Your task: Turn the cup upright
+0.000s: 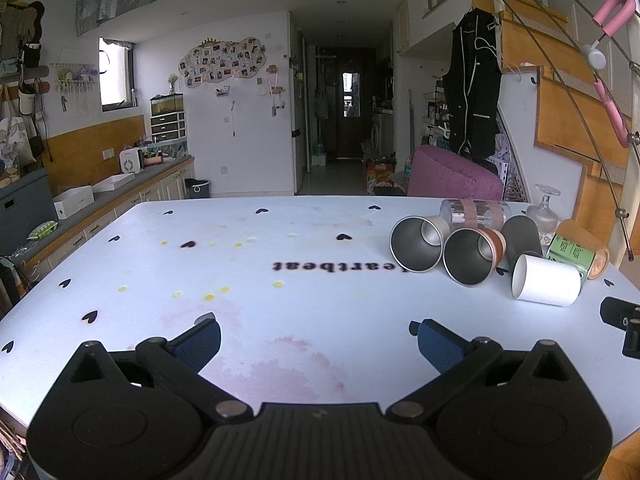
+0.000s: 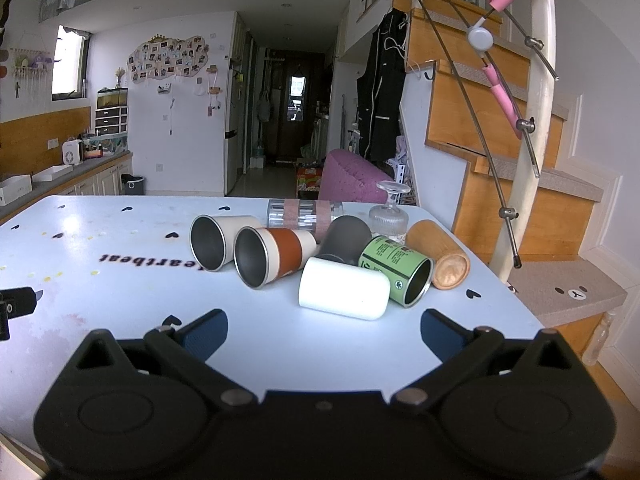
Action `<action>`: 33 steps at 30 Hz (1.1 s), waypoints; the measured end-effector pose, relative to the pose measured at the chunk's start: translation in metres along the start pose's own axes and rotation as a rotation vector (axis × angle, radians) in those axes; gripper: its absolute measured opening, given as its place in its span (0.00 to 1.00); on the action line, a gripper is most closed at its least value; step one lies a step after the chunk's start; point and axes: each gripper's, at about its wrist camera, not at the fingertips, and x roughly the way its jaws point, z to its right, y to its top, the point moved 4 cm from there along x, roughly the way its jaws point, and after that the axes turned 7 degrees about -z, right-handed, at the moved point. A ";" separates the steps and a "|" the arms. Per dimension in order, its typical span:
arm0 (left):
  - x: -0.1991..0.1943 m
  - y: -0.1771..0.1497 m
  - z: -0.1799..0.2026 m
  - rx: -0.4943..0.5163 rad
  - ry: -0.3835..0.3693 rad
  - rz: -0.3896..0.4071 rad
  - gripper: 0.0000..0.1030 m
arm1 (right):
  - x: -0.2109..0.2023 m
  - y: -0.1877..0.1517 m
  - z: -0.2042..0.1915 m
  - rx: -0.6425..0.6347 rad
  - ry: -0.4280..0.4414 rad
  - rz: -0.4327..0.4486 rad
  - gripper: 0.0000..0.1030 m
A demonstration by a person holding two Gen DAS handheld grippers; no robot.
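Cups lie tipped in a cluster; white cup (image 2: 344, 294) is faced by right gripper (image 2: 324, 330), jaws spread for grasping. Left gripper (image 1: 314, 334) is held spread, idle.

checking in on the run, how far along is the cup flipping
Nothing looks done yet. The white cup, green cup, orange-banded cup, cream cup, dark cup, wooden cup and clear tumbler all lie on their sides on the table; the glass goblet stands inverted. The left gripper and right gripper are both open and empty. Every flip remains.
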 end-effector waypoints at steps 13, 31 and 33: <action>0.001 0.000 0.001 0.000 0.000 -0.001 1.00 | 0.000 0.000 0.000 0.000 0.000 -0.001 1.00; 0.000 -0.007 0.000 0.007 -0.007 -0.004 1.00 | 0.023 -0.004 0.021 0.059 0.058 0.023 1.00; 0.001 -0.008 0.000 0.006 -0.007 -0.006 1.00 | 0.031 -0.001 0.026 0.057 0.077 0.043 1.00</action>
